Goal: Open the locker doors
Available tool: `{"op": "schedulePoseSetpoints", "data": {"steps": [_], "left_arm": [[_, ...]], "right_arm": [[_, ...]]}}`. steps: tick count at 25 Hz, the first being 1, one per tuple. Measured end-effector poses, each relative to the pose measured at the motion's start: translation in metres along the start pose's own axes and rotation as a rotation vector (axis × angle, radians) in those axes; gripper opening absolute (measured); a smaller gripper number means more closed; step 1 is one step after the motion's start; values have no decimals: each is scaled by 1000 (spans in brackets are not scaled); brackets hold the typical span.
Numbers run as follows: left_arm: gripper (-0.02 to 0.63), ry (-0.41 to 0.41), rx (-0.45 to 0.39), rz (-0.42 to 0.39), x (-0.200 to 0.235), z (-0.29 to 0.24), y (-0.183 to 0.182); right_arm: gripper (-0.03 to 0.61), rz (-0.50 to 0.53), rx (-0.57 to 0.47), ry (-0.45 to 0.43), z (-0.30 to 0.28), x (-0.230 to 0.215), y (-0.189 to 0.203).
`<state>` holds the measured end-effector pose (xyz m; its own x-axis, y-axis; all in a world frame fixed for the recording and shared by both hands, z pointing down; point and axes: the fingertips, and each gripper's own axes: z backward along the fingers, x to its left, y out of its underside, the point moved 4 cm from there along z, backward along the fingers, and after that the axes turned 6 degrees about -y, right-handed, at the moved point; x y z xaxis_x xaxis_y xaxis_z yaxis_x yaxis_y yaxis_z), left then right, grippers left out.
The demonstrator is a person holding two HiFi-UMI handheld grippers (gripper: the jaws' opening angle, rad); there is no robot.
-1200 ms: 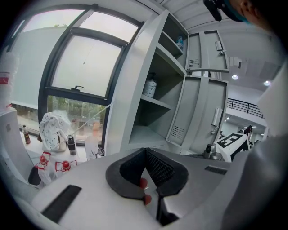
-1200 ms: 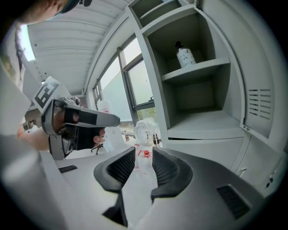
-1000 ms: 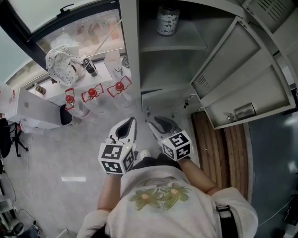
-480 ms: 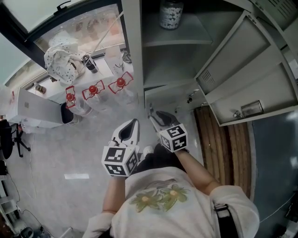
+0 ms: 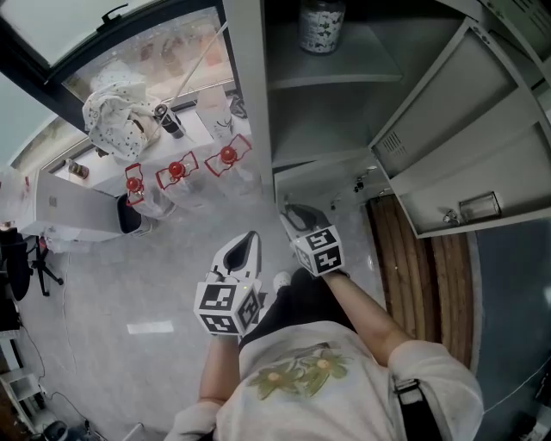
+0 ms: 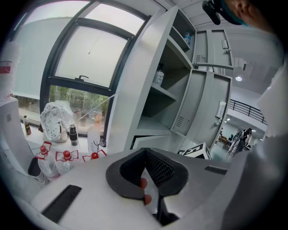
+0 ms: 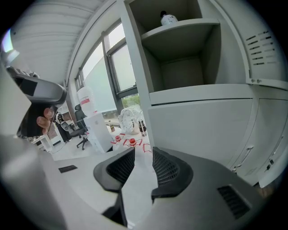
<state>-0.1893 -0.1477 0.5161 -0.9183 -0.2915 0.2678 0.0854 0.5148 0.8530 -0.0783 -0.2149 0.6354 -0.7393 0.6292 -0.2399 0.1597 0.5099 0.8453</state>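
Locker (image 5: pixel 250 103) of grey metal is seen ahead of the person, and everything else is placed from it. Its upper compartments are exposed, and their open doors (image 5: pixel 465 172) are swung out to the locker's right, with a latch plate seen on the nearer one. Below the open compartment, a closed door (image 7: pixel 202 121) is shown in the right gripper view. A strip of wooden flooring (image 5: pixel 413 267) is seen at the locker's right foot. To the locker's left, a spotted white bag (image 5: pixel 112 108) is laid on a window counter (image 5: pixel 194 125). Three clear bottles with red caps (image 5: pixel 176 170) are lined up below that counter, just left of the locker. A patterned jar (image 5: pixel 323 26) is kept on an upper shelf inside the locker.

The left gripper (image 5: pixel 250 236) is held over the floor in front of the locker's left post; its fingers (image 6: pixel 157 164) are brought together at the tips, and nothing is clamped. The right gripper (image 5: pixel 289 212) is held just before the closed lower door, apart from it; its fingers (image 7: pixel 167 167) are parted, and nothing is held between them.
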Motion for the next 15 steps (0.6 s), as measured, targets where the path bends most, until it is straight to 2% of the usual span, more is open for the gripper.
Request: {"op": "schedulePoseSetpoints", "data": {"steps": [15], "left_arm": [[29, 25, 74, 6, 2, -12, 44]], "right_arm": [[114, -32, 31, 59, -35, -22, 32]]}}
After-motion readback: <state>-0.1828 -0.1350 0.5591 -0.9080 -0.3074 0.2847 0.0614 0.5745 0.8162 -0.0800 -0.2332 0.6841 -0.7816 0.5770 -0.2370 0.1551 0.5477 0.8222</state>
